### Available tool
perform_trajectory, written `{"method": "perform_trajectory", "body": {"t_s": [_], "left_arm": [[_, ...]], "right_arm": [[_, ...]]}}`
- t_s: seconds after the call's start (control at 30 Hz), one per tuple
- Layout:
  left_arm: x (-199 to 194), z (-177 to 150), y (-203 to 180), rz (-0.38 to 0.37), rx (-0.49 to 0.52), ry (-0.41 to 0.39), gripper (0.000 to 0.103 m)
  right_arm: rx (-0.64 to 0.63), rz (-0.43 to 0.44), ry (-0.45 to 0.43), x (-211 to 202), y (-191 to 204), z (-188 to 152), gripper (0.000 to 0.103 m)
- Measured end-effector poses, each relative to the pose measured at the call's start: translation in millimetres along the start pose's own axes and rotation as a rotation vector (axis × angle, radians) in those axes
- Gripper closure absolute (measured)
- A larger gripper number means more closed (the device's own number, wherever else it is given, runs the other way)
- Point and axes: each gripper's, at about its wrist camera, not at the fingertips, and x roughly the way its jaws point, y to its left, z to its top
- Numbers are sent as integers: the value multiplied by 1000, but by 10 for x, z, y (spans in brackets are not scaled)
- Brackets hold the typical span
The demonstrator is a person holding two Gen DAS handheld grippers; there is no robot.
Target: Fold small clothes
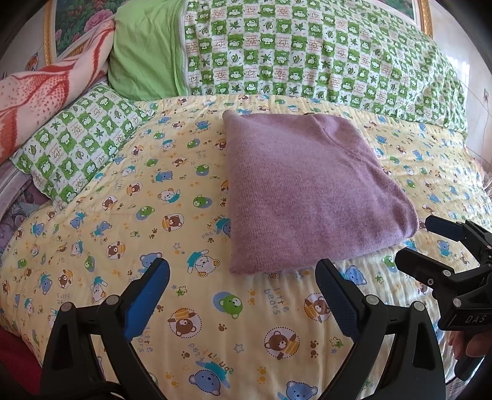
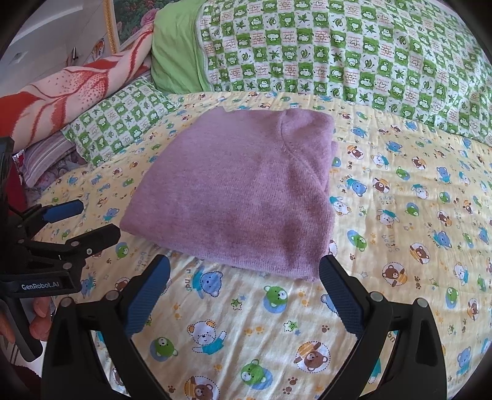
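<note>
A purple knitted garment lies folded into a neat rectangle on the yellow bear-print sheet; it also shows in the right wrist view. My left gripper is open and empty, just short of the garment's near edge. My right gripper is open and empty, just short of the garment's near right corner. The right gripper shows at the right of the left wrist view. The left gripper shows at the left of the right wrist view.
A green checked quilt and a plain green pillow lie behind the garment. A green checked pillow and a red-and-cream blanket sit at the left. A gold-framed picture hangs behind.
</note>
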Motion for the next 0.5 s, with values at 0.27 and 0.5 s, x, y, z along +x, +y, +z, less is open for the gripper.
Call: {"method": "perform_trajectory", "body": {"t_s": [0.27, 0.5], "left_arm": [[-12, -1, -1, 3, -10, 1, 6], [-23, 5, -20, 3, -11, 3, 6]], "right_arm": [[5, -3, 3, 3, 12, 12, 5], [11, -1, -1, 12, 29, 35, 5]]}}
